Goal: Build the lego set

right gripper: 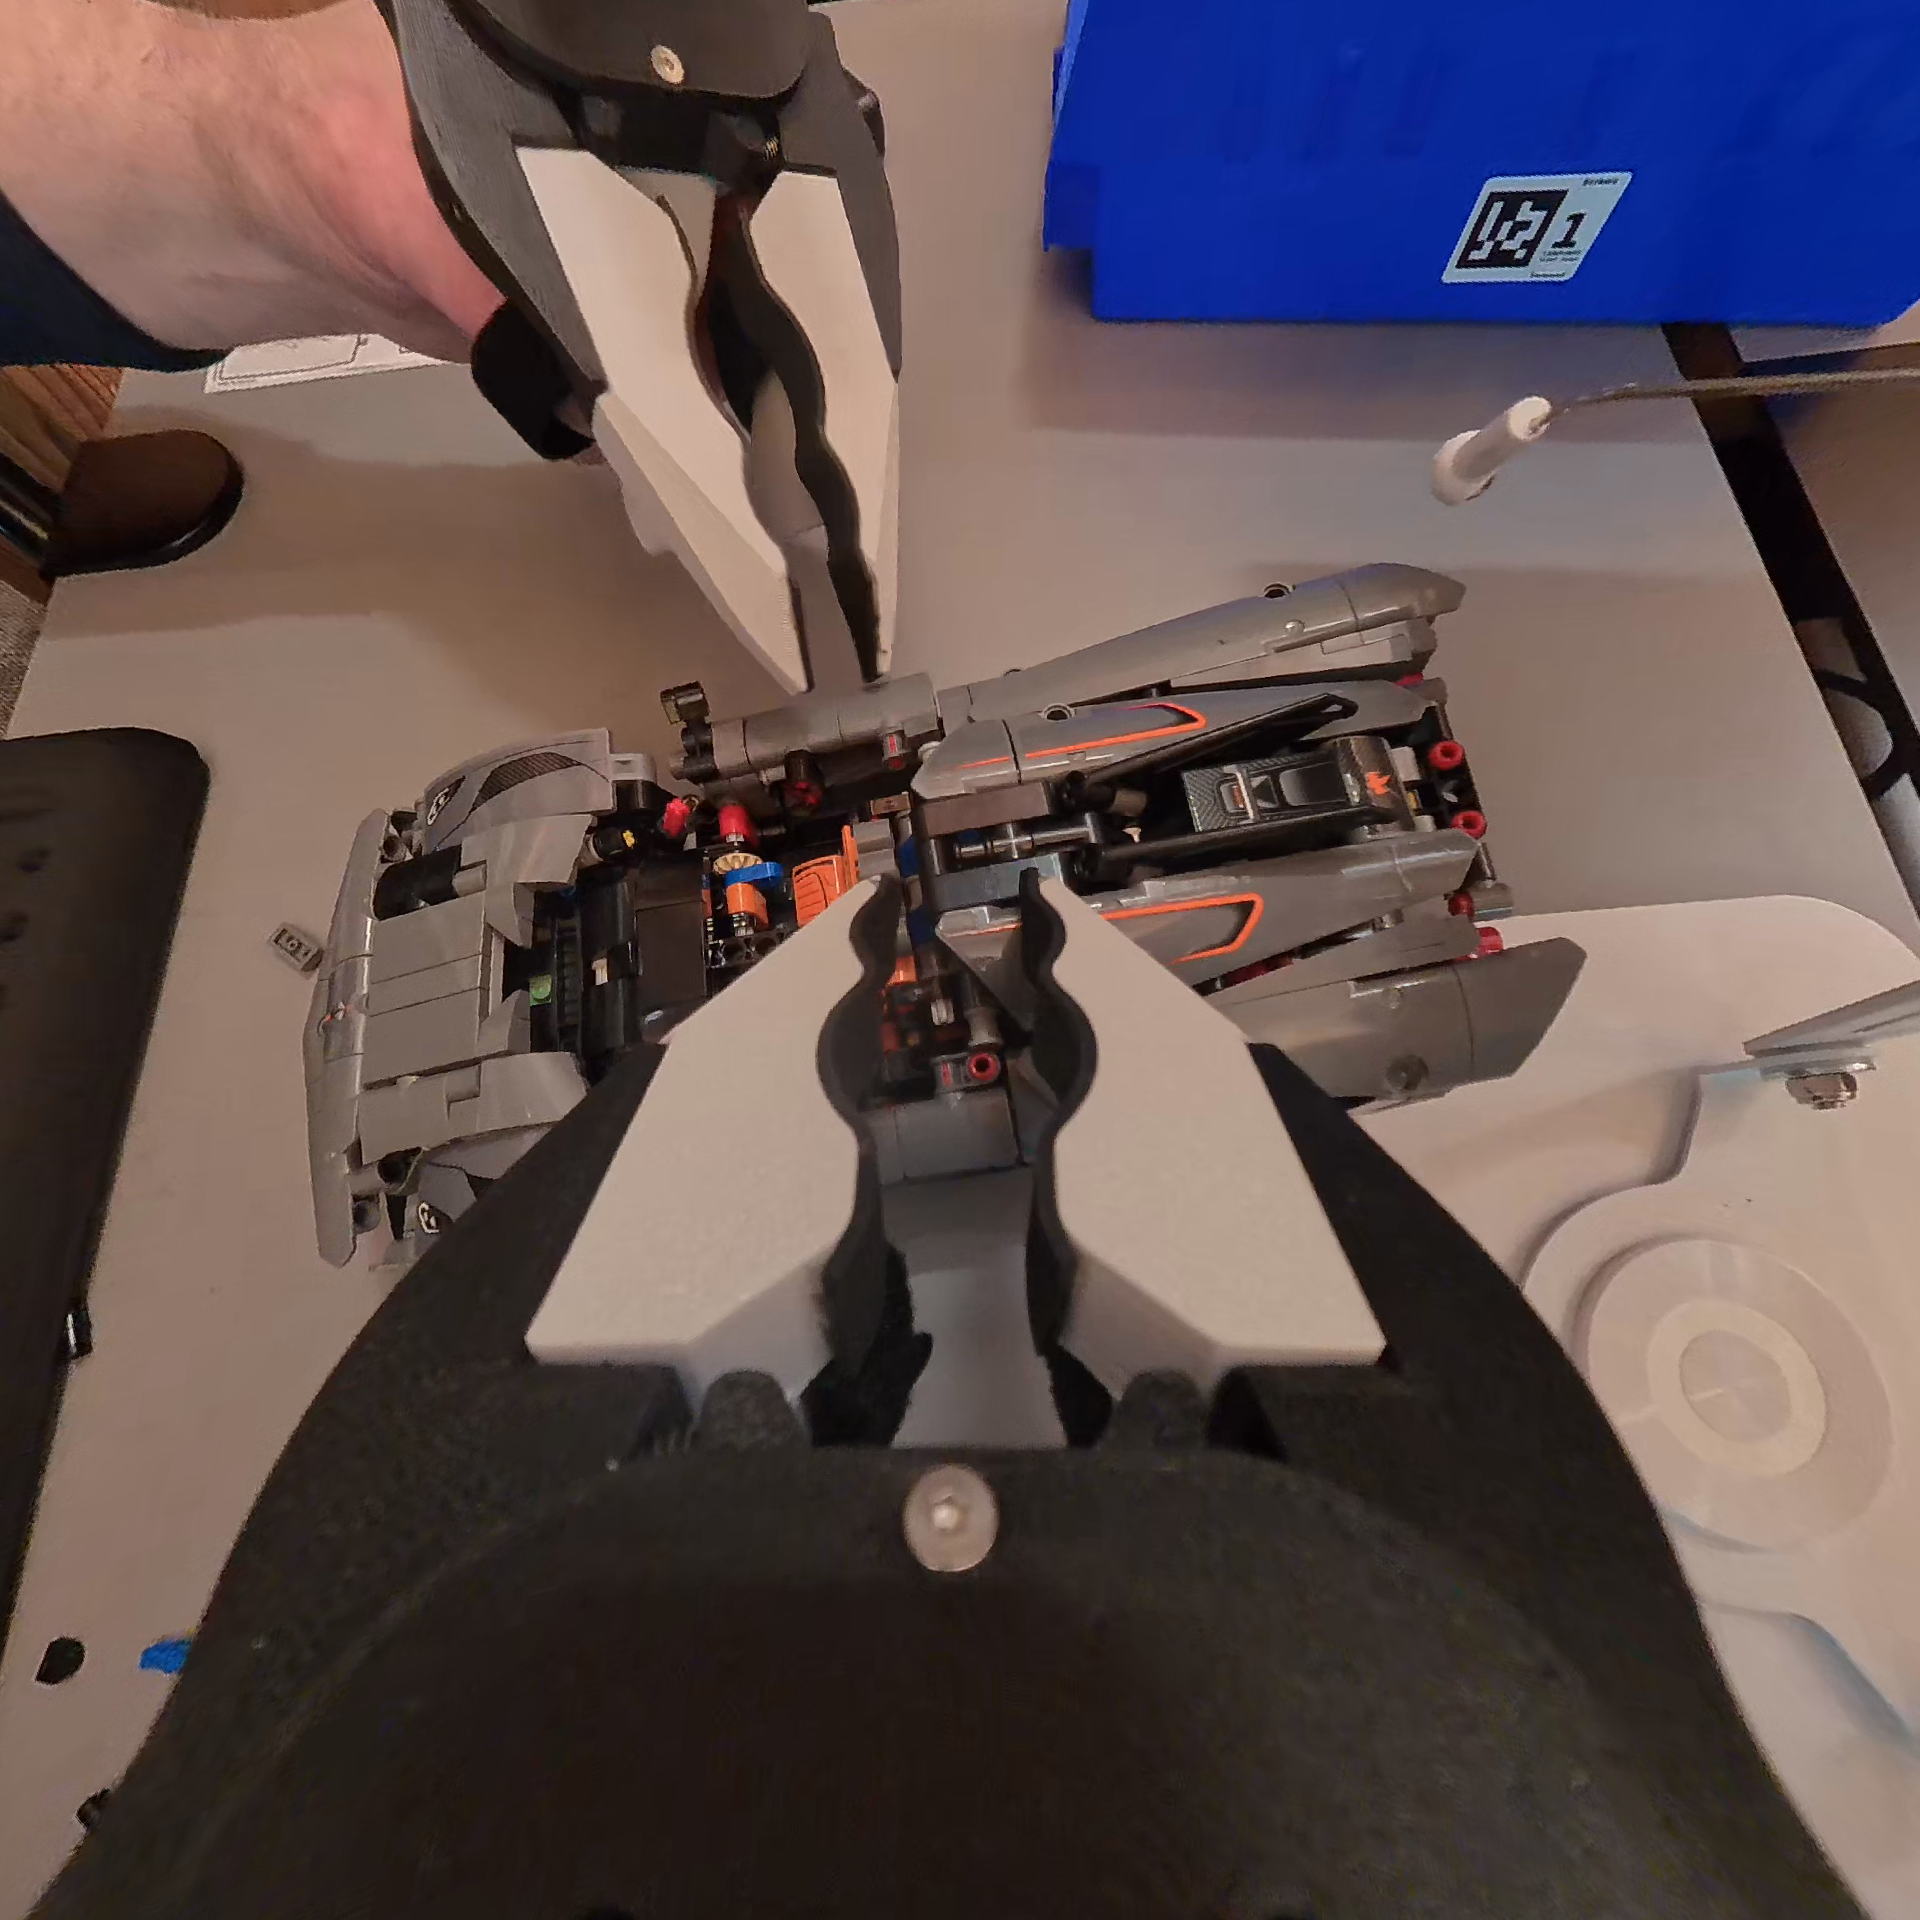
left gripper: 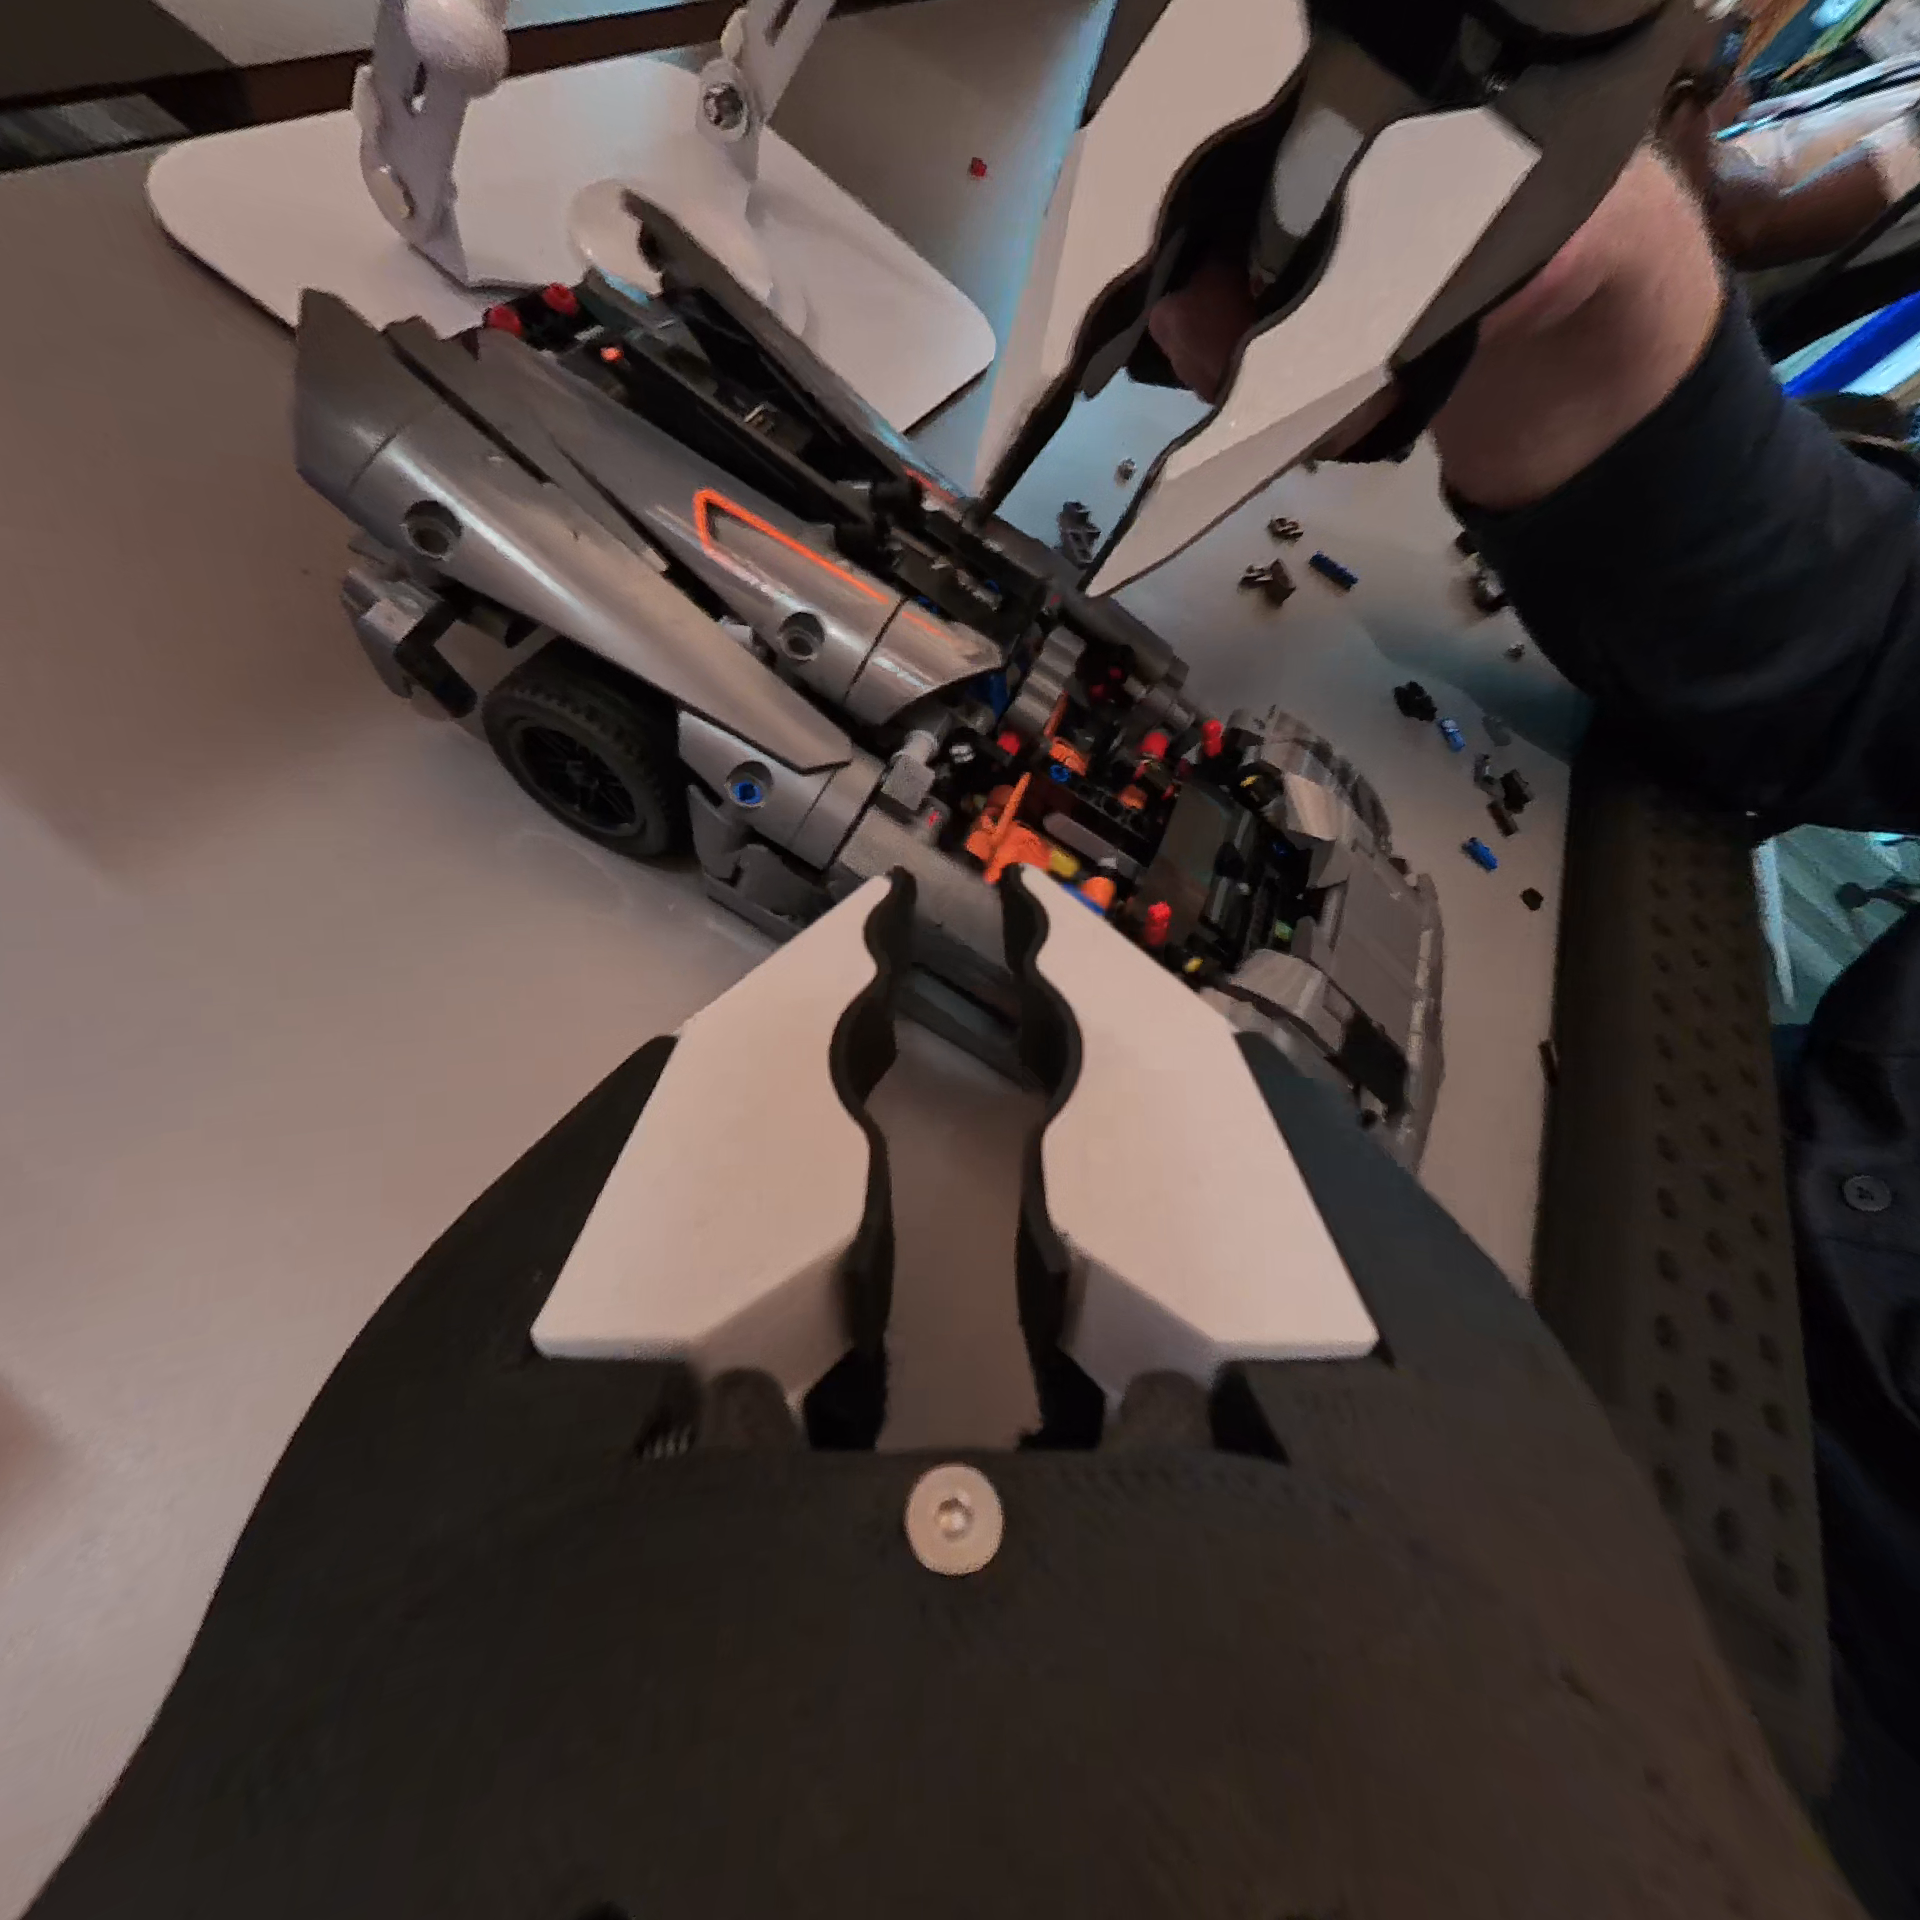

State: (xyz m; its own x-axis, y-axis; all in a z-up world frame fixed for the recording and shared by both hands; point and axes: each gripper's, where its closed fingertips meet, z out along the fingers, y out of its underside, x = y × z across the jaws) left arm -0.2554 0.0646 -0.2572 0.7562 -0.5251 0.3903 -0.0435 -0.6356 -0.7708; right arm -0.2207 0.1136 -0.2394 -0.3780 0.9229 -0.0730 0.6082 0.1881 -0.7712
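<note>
A pale grey tabletop (right gripper: 1195, 488) carries a partly built grey lego car (right gripper: 1039, 862) with orange stripes, lying across the middle of the surface with its open centre showing black, orange, red and blue parts. A blue bin (right gripper: 1351, 156) with a square marker label sits at the far edge, and a white flat stand base (right gripper: 1714, 1299) rests near the right edge, close to the car's tail. In the left wrist view, small loose lego pieces (left gripper: 1288, 566) in black and blue are scattered beyond the car, toward the right edge. The left gripper (left gripper: 956, 883) hangs just over the car's side with its jaws apart, holding nothing; in the right wrist view its tips touch the far side of the car (right gripper: 842, 675). The right gripper (right gripper: 956, 888) hovers over the car's centre, jaws apart and empty. A person's bare wrist (right gripper: 208, 187) and dark sleeve (left gripper: 1714, 582) show behind the grippers.
</note>
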